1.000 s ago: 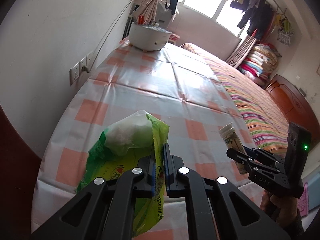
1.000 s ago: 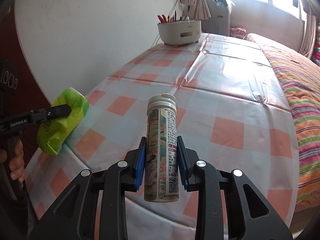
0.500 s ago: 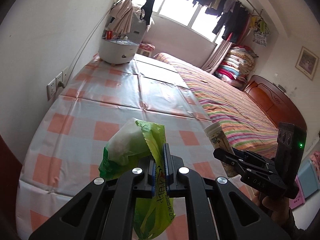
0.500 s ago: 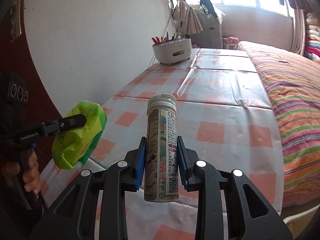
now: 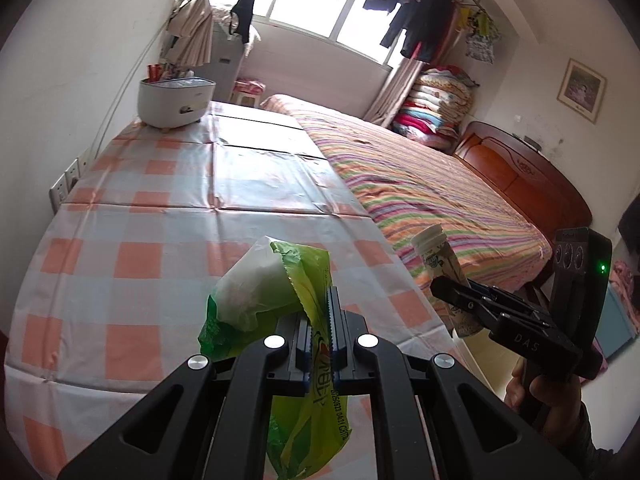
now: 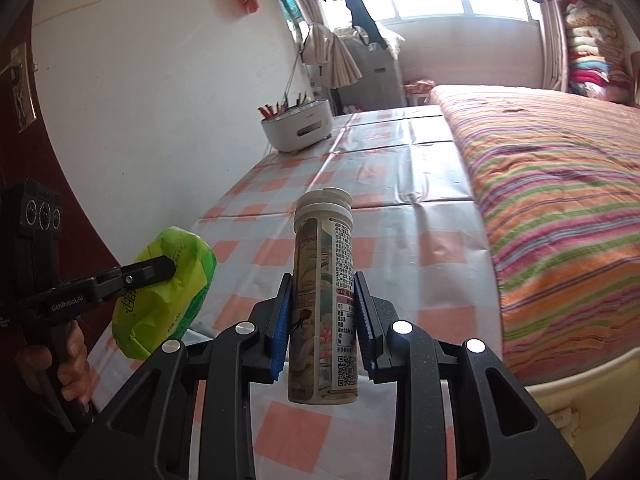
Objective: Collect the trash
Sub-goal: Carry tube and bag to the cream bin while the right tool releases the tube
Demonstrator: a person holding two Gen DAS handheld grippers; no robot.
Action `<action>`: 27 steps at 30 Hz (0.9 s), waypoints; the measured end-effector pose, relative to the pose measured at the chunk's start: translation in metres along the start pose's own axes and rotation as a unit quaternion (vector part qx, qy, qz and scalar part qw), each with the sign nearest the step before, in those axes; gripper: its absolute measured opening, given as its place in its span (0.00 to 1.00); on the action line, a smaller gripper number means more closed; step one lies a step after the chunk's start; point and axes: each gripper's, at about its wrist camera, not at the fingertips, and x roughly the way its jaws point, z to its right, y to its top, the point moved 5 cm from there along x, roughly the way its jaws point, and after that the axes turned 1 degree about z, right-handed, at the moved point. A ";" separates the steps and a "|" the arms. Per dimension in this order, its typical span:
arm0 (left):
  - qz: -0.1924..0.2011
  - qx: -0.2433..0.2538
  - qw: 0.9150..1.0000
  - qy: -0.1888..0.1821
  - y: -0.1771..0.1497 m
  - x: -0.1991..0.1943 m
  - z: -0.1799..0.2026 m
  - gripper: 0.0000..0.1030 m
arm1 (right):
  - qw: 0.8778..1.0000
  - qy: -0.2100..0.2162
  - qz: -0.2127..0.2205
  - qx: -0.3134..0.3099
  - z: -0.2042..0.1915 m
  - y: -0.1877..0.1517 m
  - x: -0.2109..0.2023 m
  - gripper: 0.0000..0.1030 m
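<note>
Holding both pieces of trash clear of the checked worktop (image 5: 132, 208): my left claw (image 5: 319, 322) is clamped on the green wrapper (image 5: 276, 280), my right claw (image 6: 323, 320) grips the printed tube (image 6: 323, 300) upright. Pickup looks done; no bin is in view, so dropping them remains.

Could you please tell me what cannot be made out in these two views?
- Tube: its contents, right wrist view, hidden by the label and cap.
- Green bag: its lower end, left wrist view, hidden behind the left gripper.
- Any bin: in neither view.
- White pot: what it holds, too small.
</note>
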 end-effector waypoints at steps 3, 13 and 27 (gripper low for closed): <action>-0.007 0.010 1.000 -0.009 -0.003 0.006 0.014 0.06 | 1.000 -0.008 0.010 0.011 0.011 -0.002 -0.013 0.27; -0.023 0.041 0.998 -0.044 -0.010 0.024 0.067 0.06 | 0.998 -0.039 0.032 0.036 0.045 -0.022 -0.052 0.27; -0.043 0.085 0.992 -0.080 -0.023 0.041 0.142 0.06 | 0.992 -0.078 0.061 0.077 0.092 -0.046 -0.106 0.27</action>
